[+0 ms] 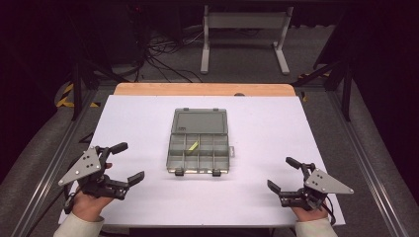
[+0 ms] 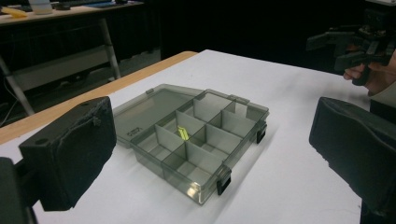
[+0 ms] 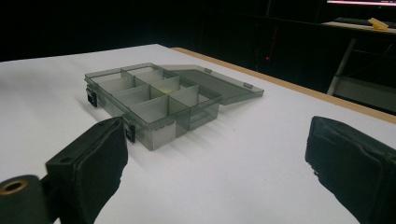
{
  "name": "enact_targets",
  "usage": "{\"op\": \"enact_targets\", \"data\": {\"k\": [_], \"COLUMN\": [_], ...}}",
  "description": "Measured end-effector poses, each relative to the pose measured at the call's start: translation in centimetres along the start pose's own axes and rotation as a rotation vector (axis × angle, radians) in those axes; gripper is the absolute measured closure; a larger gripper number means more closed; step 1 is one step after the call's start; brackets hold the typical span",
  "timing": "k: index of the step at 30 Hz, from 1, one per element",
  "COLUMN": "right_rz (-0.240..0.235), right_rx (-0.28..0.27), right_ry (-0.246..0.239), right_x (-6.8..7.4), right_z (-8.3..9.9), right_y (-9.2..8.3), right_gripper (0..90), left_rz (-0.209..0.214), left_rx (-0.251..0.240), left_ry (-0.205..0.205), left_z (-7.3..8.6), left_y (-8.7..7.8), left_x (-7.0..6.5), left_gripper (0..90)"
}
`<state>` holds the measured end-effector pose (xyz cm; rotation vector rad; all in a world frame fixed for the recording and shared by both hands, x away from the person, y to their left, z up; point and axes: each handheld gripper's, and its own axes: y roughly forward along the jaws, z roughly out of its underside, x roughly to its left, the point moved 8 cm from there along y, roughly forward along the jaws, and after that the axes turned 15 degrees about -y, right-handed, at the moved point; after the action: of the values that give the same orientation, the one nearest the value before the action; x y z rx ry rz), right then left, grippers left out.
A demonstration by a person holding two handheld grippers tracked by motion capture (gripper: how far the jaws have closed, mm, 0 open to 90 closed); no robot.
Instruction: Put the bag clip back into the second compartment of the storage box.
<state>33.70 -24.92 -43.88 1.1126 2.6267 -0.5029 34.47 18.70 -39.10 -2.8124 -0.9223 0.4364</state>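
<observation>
Your left claw (image 1: 129,163) and right claw (image 1: 283,174) both gape apart, empty, over the counter (image 1: 276,123). Between them, well apart from each, lies the open organizer box (image 1: 199,143) with a yellow piece (image 1: 192,146) inside.

yellow piece (image 2: 182,133): too small to identify; low between the spread pads, behind a divider of the box (image 2: 196,140).
left gripper (image 2: 210,154): pads (image 2: 70,149) cut off at the bottom edge.
right gripper (image 3: 215,163): likewise cropped.
</observation>
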Motion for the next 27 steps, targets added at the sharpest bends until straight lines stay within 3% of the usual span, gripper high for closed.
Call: {"op": "enact_targets", "data": {"k": [8, 12, 19, 21, 25, 27], "right_rz": [-0.001, 0.001, 0.003, 0.002, 0.000, -0.001], "right_rx": [-0.002, -0.003, -0.006, -0.008, -0.010, -0.012], "right_ry": [-0.002, -0.004, -0.004, -0.002, -0.001, 0.002], "right_x": [0.0, 0.0, 0.0, 0.0, 0.0, -0.1], "right_z": [0.0, 0.0, 0.0, 0.0, 0.0, 0.0], "right_y": [0.0, 0.0, 0.0, 0.0, 0.0, 0.0], "right_gripper": [6.8, 6.5, 5.6, 5.3, 4.8, 4.5], "left_rz": [-0.006, -0.010, -0.022, -0.025, -0.048, -0.053], "left_rx": [-0.031, -0.018, -0.015, -0.024, 0.007, -0.005], "left_ry": [-0.030, -0.045, -0.040, -0.053, -0.034, -0.036], "left_z": [2.3, 3.8, 6.1, 6.5, 7.6, 7.6], "left_y": [-1.0, -1.3, -1.8, -1.7, -1.7, -1.6], "left_x": [1.4, 2.2, 3.3, 3.3, 3.7, 3.7], "left_gripper": [1.6, 1.6, 1.6, 1.5, 1.4, 1.2]}}
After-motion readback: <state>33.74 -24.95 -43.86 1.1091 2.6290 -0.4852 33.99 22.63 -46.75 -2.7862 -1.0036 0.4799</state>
